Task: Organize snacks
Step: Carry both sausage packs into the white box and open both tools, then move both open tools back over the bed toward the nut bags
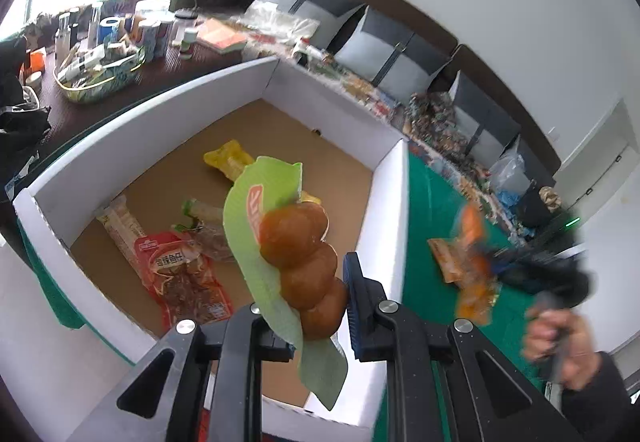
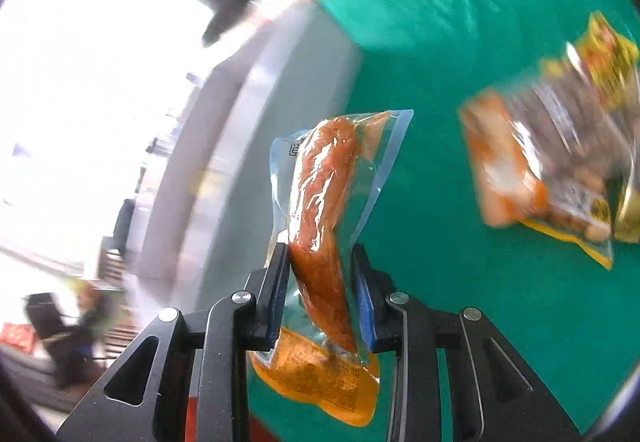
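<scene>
the left gripper [image 1: 320, 306] is clamped on a green-backed pack of brown balls [image 1: 298, 258], held above the white-walled box [image 1: 392, 202] where other snack packs [image 1: 180, 274] lie. the right gripper [image 2: 322, 302] is clamped on a clear pouch of orange sausage [image 2: 324, 210], over the green cloth [image 2: 480, 282] beside the box

Surface: green cloth [image 2: 500, 314] (covering the table)
On it: white box [image 1: 394, 210], yellow snack packet [image 2: 560, 170], snack heap [image 1: 436, 118] along the far edge
</scene>
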Demonstrator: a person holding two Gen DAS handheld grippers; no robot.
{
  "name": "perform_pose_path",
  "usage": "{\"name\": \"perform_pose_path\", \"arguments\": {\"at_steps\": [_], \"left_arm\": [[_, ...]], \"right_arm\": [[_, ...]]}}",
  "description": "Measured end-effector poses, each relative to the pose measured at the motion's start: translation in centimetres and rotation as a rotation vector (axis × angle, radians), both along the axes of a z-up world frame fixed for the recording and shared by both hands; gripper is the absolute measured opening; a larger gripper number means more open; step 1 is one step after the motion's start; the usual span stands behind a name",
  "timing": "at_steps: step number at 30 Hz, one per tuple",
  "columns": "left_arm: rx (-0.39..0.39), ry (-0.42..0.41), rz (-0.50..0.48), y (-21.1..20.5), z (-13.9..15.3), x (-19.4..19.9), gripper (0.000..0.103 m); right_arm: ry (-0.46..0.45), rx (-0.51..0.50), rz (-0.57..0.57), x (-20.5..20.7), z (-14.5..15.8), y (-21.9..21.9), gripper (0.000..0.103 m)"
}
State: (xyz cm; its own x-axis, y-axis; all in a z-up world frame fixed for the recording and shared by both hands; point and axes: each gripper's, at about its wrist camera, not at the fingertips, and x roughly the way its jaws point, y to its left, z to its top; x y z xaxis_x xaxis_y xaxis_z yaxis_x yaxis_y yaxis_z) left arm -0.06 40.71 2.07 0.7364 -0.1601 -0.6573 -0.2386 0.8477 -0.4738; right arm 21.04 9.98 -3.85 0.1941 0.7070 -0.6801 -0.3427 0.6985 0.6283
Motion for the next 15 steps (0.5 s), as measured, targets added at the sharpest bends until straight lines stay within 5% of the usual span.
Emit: {"name": "perform_pose_path", "arguments": {"at_steps": [3, 5, 7, 8, 15], "left_arm": [[0.026, 0.05, -0.003, 0.6, -0.5, 1.2, 0.019], [0.078, 0.123, 0.02, 1.0, -1.3, 1.9, 0.024], [0.128, 0.206, 0.076, 1.8, -2.4, 2.2, 0.077], [0.152, 0.226, 0.104, 2.0, -2.7, 2.1, 0.084], [0.209, 0.166, 0.222, 2.2, -2.3, -0.6, 0.085]], "right_arm": [[-0.061, 0.063, 0.098, -2.3, 4.3, 4.9, 0.033], [-0.095, 0.075, 0.156, -3.8, 6.1, 9.4, 0.047], [-0.11, 0.045, 0.203, -5.1, 6.4, 12.5, 0.084], [-0.125, 0.007, 0.233, -5.7, 6.3, 14.3, 0.084], [-0.355, -0.168, 0.145, -8.0, 6.3, 11.7, 0.083]]}}
